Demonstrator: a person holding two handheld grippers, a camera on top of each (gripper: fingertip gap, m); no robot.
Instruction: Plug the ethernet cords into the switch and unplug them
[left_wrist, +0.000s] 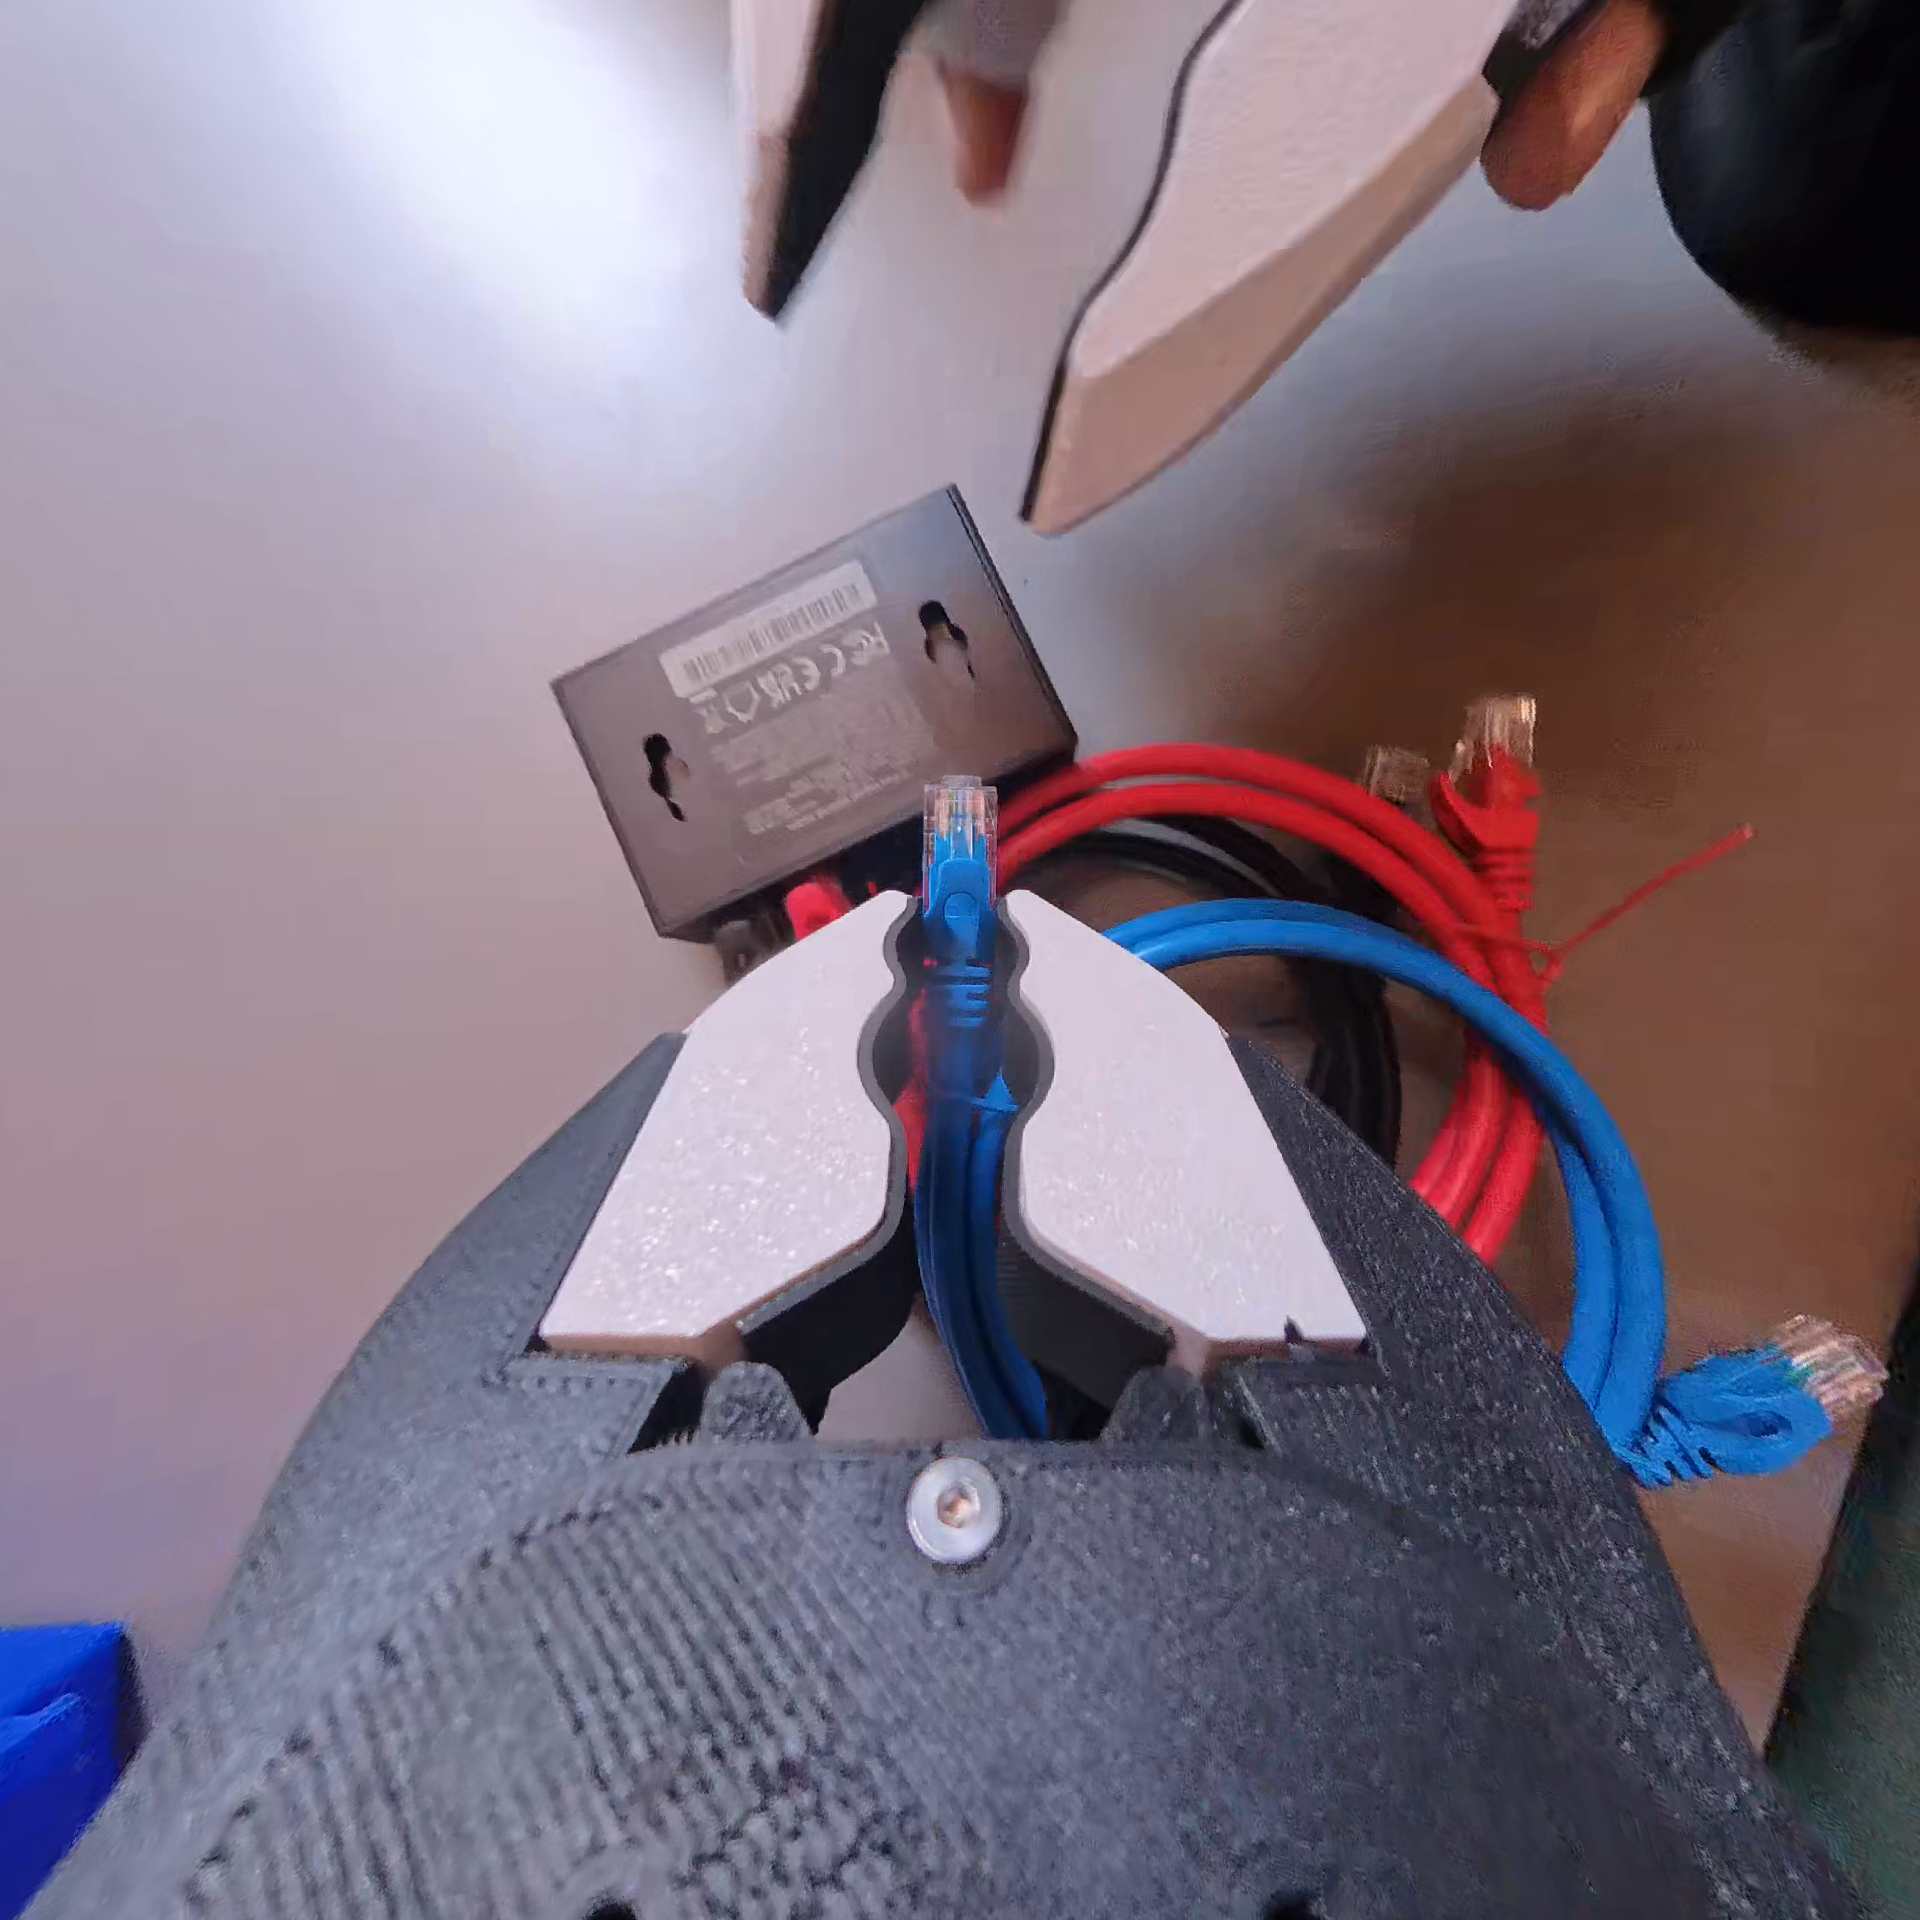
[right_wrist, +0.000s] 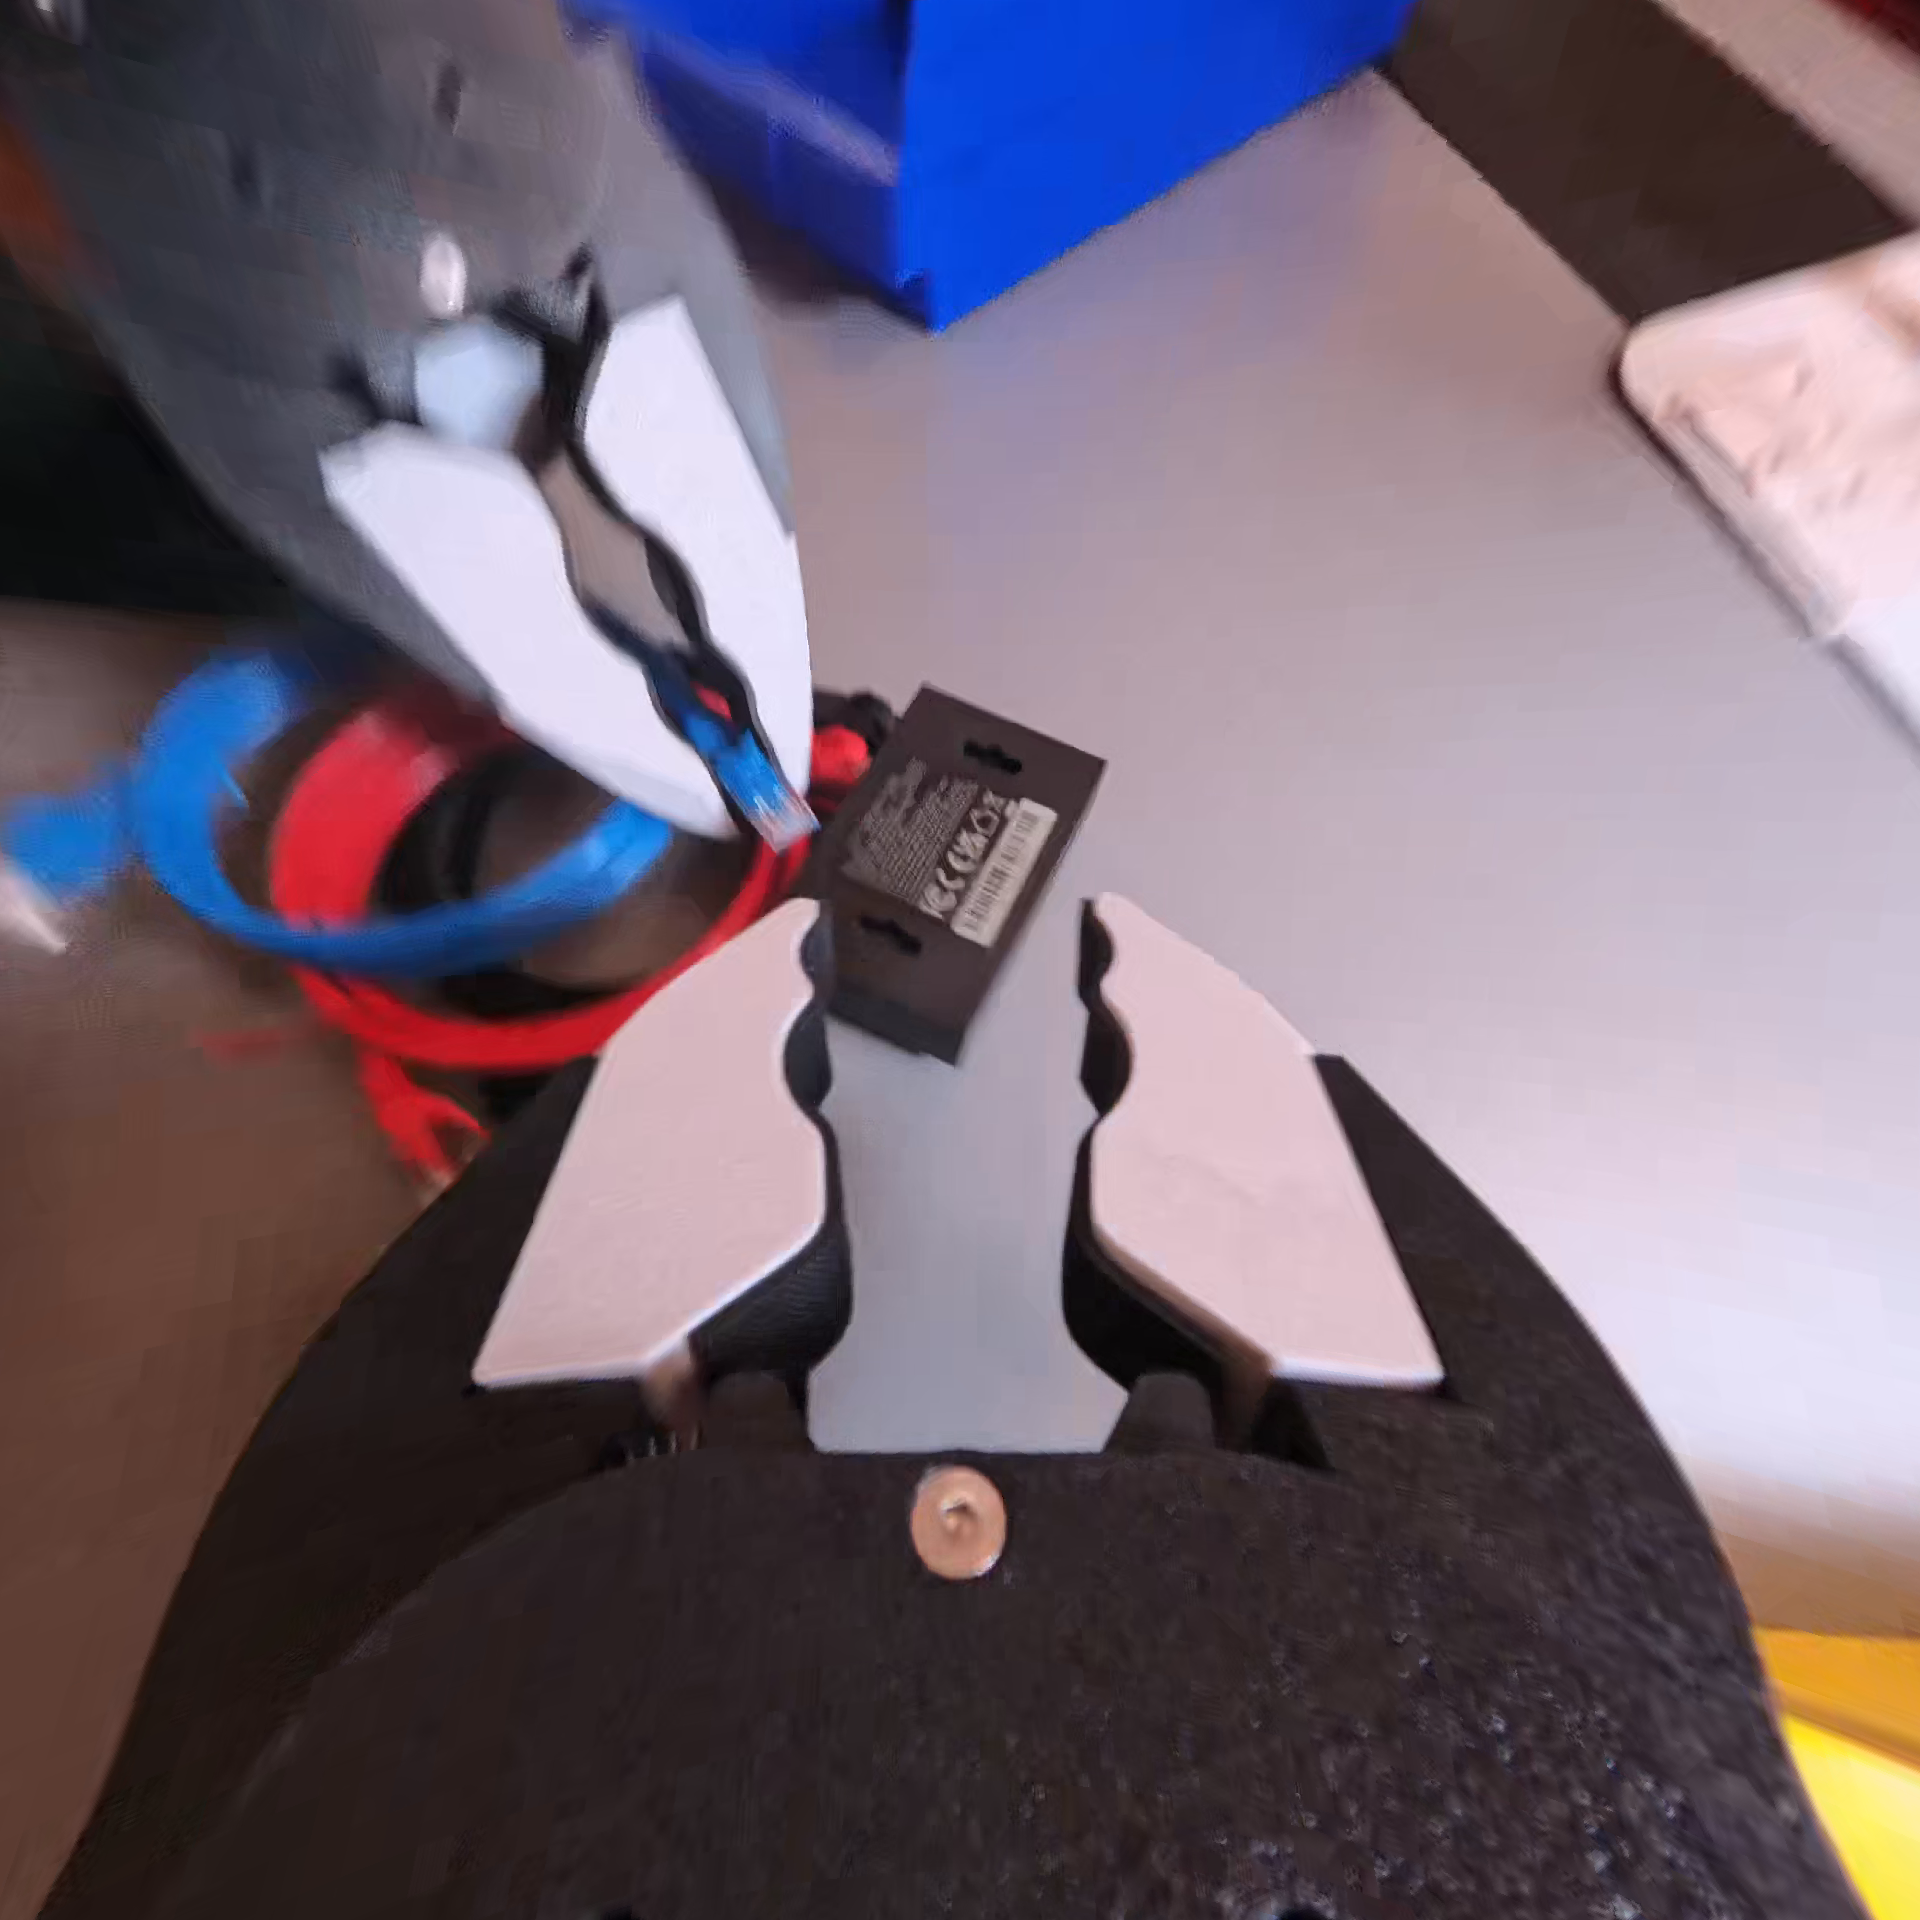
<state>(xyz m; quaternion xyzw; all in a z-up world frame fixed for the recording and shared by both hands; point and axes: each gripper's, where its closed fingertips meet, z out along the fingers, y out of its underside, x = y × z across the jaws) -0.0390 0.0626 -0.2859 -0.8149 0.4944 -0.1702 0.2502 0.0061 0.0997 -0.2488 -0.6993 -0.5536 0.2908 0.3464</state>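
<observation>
My left gripper (left_wrist: 958, 909) is shut on the blue ethernet cord's plug (left_wrist: 958, 852), which sticks out past the fingertips toward the port side of the black switch (left_wrist: 810, 707). The switch lies label side up on the grey table. A red plug (left_wrist: 816, 904) sits at its ports, and I cannot tell if it is seated. The blue cord loops right to its free plug (left_wrist: 1766, 1392). My right gripper (right_wrist: 951, 920) is open and empty, just short of the switch (right_wrist: 956, 862). The right wrist view also shows the left gripper (right_wrist: 753, 790) holding the blue plug (right_wrist: 769, 805).
Coiled red cord (left_wrist: 1247, 795) with a loose red plug (left_wrist: 1486, 800) and a black cord (left_wrist: 1195, 842) lie right of the switch. A blue box (right_wrist: 1039, 135) stands beyond it. White cloth (right_wrist: 1787, 447) lies at the table's right edge. A hand holds the right gripper (left_wrist: 914, 416).
</observation>
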